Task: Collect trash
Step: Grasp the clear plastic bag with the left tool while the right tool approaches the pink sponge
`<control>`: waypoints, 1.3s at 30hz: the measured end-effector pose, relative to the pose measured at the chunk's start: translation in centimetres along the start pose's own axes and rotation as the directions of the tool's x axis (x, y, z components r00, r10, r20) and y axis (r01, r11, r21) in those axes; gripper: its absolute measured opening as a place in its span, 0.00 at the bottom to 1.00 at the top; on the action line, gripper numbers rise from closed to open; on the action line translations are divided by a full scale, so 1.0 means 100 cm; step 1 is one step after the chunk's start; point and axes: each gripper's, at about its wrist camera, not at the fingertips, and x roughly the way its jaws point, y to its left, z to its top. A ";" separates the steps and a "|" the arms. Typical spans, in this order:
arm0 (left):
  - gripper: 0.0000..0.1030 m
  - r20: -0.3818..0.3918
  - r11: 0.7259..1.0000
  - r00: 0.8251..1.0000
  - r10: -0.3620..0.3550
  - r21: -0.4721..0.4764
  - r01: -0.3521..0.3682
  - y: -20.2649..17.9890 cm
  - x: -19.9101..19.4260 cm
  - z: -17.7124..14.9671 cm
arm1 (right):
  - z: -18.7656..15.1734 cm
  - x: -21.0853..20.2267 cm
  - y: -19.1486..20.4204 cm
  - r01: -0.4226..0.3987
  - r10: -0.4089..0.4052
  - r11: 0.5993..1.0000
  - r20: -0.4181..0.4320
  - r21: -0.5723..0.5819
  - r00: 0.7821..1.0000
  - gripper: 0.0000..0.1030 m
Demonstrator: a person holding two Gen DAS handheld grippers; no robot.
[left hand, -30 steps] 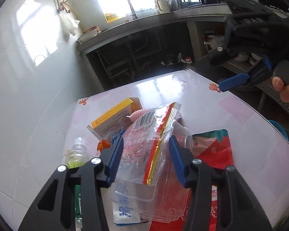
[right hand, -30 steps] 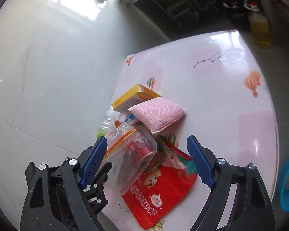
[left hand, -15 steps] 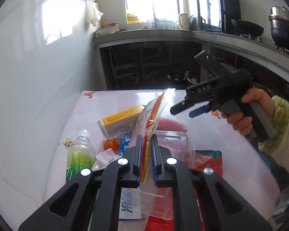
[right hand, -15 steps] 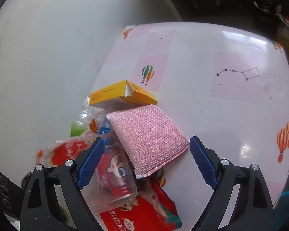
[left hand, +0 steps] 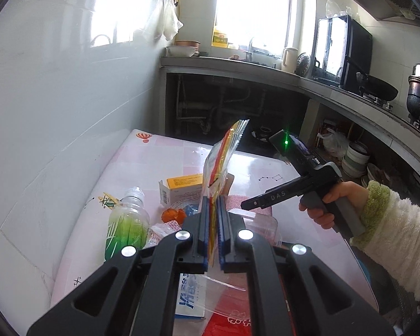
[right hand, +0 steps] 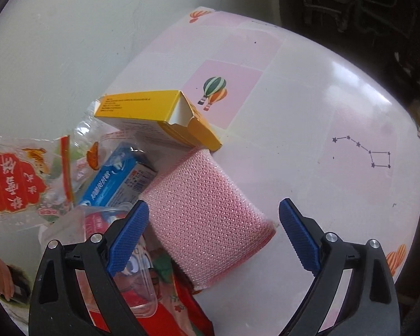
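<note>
Left wrist view: the left gripper (left hand: 215, 224) is clamped flat on a clear snack wrapper (left hand: 224, 154), lifted off the table (left hand: 142, 162); a second ago the jaws were apart.

Right wrist view: the right gripper (right hand: 212, 235), empty and opening wide, is centred over the pink scouring pad (right hand: 207, 210), now nearer; squeeze across its short sides.

Both grippers are black plastic frames with round silver screws and blue ribbed pads (right hand: 128, 235). At the right of the left wrist view, the right gripper (left hand: 254, 201) carries white "DAS" lettering, a green light and a grey handle, beside a fluffy cream sleeve (left hand: 397, 240) with green cuff.
</note>
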 end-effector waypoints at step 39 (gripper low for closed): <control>0.04 0.072 0.997 0.995 -0.075 0.041 0.073 -0.042 -0.045 0.001 | -0.179 -0.090 -0.054 0.038 -0.074 0.939 0.092 0.343 0.993 0.57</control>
